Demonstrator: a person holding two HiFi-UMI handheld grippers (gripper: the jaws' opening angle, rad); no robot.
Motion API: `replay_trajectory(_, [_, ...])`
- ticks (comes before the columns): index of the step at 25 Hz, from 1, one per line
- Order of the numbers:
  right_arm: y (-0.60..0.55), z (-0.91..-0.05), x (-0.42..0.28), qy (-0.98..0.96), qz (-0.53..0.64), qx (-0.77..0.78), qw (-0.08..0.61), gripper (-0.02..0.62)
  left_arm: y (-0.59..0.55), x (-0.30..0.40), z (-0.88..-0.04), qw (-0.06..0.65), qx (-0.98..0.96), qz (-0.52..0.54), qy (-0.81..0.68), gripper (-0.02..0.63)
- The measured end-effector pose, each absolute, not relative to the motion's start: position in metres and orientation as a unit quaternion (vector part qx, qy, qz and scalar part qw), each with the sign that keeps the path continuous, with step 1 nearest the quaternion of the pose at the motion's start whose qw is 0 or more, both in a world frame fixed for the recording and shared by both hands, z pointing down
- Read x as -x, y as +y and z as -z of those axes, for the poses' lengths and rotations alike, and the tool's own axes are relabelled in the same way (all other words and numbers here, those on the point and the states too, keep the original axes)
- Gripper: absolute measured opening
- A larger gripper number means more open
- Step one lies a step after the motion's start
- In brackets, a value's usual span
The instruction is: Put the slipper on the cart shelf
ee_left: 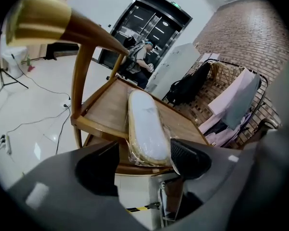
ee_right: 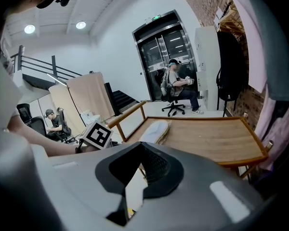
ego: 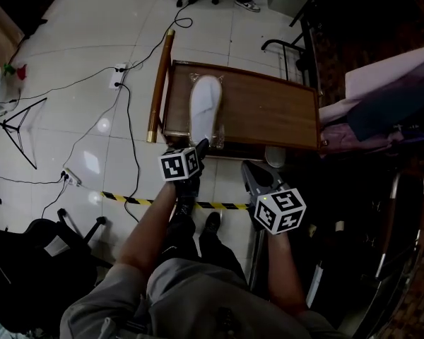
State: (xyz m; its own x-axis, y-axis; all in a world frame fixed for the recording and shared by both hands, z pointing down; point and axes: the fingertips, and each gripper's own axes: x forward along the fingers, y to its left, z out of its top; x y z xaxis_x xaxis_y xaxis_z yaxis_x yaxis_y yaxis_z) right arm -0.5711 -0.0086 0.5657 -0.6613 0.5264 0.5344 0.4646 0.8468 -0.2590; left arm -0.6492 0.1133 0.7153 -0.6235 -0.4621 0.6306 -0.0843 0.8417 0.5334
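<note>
A white slipper (ego: 205, 108) in clear plastic wrap lies lengthwise on the left part of the cart's wooden shelf (ego: 268, 108). My left gripper (ego: 201, 145) is at the shelf's near edge, open. In the left gripper view the slipper (ee_left: 144, 124) has its near end between the jaws of the left gripper (ee_left: 144, 154); the right pad (ee_left: 185, 157) sits close beside it without pressing. My right gripper (ego: 251, 169) hangs just short of the shelf's near edge, right of the slipper, shut and empty. In the right gripper view, the slipper (ee_right: 154, 130) and shelf (ee_right: 212, 136) lie beyond the right gripper (ee_right: 142, 150).
A wooden bar with brass ends (ego: 160, 83) runs along the cart's left side. Cables and a power strip (ego: 120, 68) lie on the tiled floor, and yellow-black tape (ego: 127, 198) crosses below the cart. Garments (ego: 381, 97) hang at the right. A person (ee_right: 178, 83) sits on a chair beyond.
</note>
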Motion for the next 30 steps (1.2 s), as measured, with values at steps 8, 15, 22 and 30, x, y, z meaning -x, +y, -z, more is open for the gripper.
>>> replay_trajectory(8, [-0.024,-0.568,0.574,-0.914,-0.052,0.251,0.313,0.000,0.097,0.651,-0.730,0.428,-0.158,0.227,-0.861,0.234])
replay_trajectory(15, [-0.027,-0.559,0.573,-0.917,-0.056,0.251,0.304,0.000,0.103,0.660,-0.688,0.381,-0.154,0.163,-0.897,0.103])
replay_trajectory(22, [-0.041,-0.541,0.564,-0.923,-0.059,0.253,0.285,0.000,0.091,0.654,-0.639,0.340,-0.171,0.131,-0.915,0.074])
replay_trajectory(30, [-0.077,-0.514,0.544,-0.931,-0.066,0.258,0.250,0.000,0.062,0.632,-0.574,0.285,-0.184,0.116,-0.934,0.073])
